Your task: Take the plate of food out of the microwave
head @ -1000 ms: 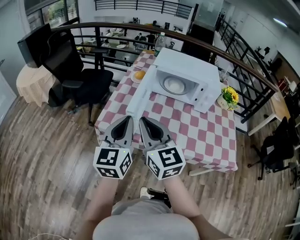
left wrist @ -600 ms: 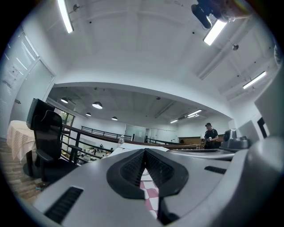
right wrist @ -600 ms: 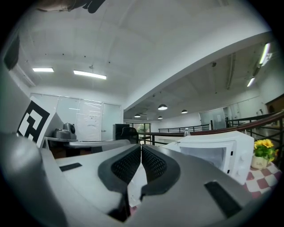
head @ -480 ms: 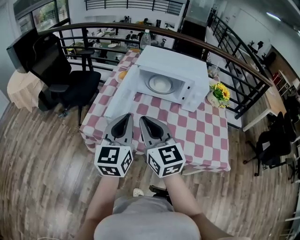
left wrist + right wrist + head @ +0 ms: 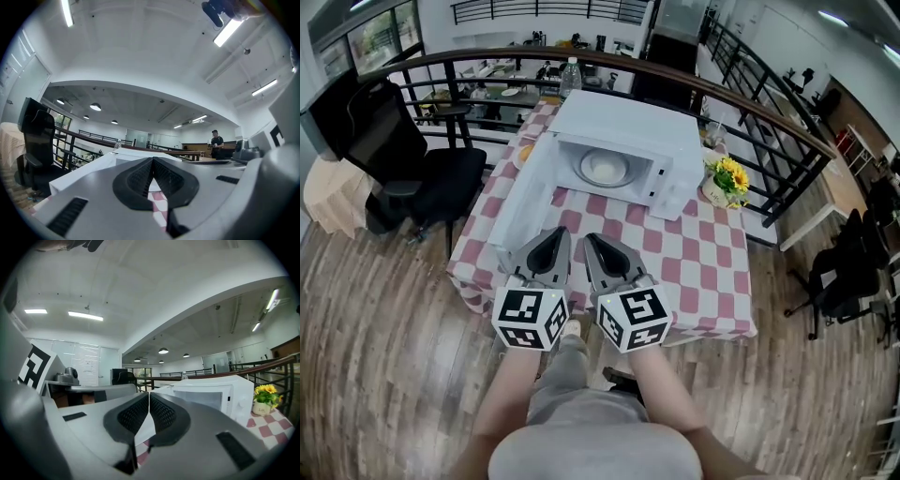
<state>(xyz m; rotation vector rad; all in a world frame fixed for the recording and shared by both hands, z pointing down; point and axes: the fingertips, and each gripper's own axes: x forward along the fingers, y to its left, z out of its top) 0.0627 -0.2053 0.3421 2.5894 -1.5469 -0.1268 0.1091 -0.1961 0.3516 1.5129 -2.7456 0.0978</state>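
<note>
A white microwave (image 5: 623, 131) stands on the red-and-white checked table (image 5: 712, 272), its door (image 5: 523, 202) swung open to the left. Inside it sits a white plate of pale food (image 5: 605, 167). My left gripper (image 5: 562, 233) and right gripper (image 5: 590, 239) hover side by side over the table's near edge, short of the microwave, both pointing toward it. Both are shut with nothing between the pads. In the left gripper view the left gripper (image 5: 153, 160) has its jaws pressed together before the open door (image 5: 89, 171). The right gripper (image 5: 148, 395) faces the microwave (image 5: 211, 390).
A vase of yellow flowers (image 5: 727, 178) stands right of the microwave. Behind it are a water bottle (image 5: 571, 73) and a small plate with something orange (image 5: 525, 153). A black office chair (image 5: 412, 169) is left of the table, and a dark railing (image 5: 769, 122) runs behind it.
Both grippers and the view have come closer to the table. The gripper tips were over the floor and now reach over the table's near edge. Both stay shut.
</note>
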